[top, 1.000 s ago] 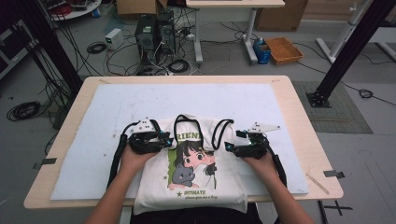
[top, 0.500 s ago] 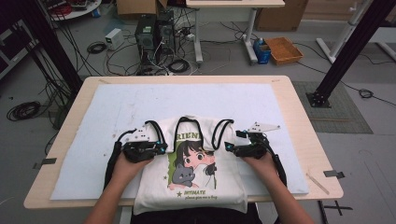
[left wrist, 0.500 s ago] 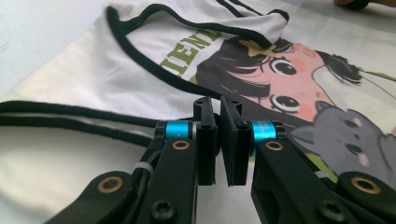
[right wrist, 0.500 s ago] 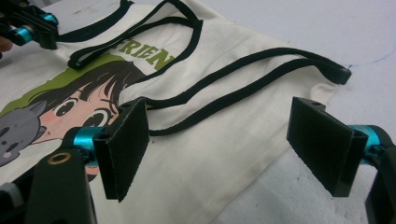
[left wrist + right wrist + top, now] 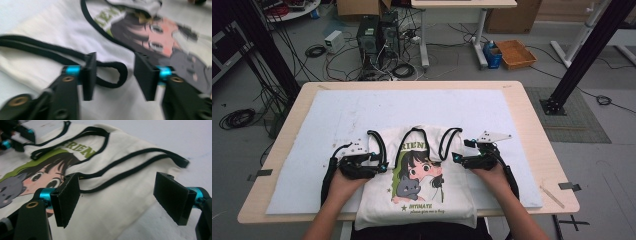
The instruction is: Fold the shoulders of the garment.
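Your light wooden bench point(image 5: 532, 115) carries a big white foam sheet point(image 5: 362, 115) that covers most of its top. On the near half of that sheet lies the cream cloth tote bag point(image 5: 419, 192) printed with a cartoon girl and a grey cat, flat and face up, its bottom edge hanging just over the near edge of the bench. The green lettering on it runs along the top of the print, on the far side from you.

The bag's black cord handles point(image 5: 447, 142) lie spread across its upper part; one loop point(image 5: 379, 145) reaches out to the left corner, another curves over the lettering, a third lies toward the right.

Your left claw point(image 5: 382, 162) rests at the bag's left edge. In the left gripper view its jaws have just been opening and now stand partly apart, with the rounded end of a black handle loop point(image 5: 113, 75) lying on the cloth between them; the pads do not press on it.

Your right claw point(image 5: 457, 159) sits at the bag's right edge, near its upper corner. In the right gripper view its jaws stand wide apart over the cream cloth, holding nothing, with two black cord strands point(image 5: 130, 170) running just beyond the pads.
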Tool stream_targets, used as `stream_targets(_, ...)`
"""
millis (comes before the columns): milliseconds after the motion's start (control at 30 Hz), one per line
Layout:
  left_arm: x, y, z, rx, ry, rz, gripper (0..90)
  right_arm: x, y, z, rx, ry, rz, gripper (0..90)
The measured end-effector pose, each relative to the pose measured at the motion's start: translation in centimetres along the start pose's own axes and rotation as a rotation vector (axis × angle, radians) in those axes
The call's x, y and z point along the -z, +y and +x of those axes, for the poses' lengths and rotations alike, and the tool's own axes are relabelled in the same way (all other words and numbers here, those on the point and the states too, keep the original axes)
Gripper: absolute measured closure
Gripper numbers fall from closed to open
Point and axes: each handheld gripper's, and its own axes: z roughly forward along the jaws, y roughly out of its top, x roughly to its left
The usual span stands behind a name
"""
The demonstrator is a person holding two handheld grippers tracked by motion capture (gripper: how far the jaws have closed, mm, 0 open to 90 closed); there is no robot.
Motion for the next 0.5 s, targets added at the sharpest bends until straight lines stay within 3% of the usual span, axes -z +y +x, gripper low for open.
stream_targets(133, 0.7, 0.3, 0.6, 0.012, 0.045, -0.076, 38.0, -0.4, 1.1, 1.7, 0.110, 0.050, -0.018, 37.0)
stream_targets(267, 0.7, 0.4, 0.9, 0.005, 0.065, -0.091, 37.4, -2.3, 1.5, 3.1, 0.189, 0.076, 0.055, 51.5)
stream_targets(500, 0.8, 0.5, 1.3, -0.002, 0.092, -0.097, 37.4, -4.2, 1.3, 4.0, 0.242, 0.052, 0.168, 84.7)
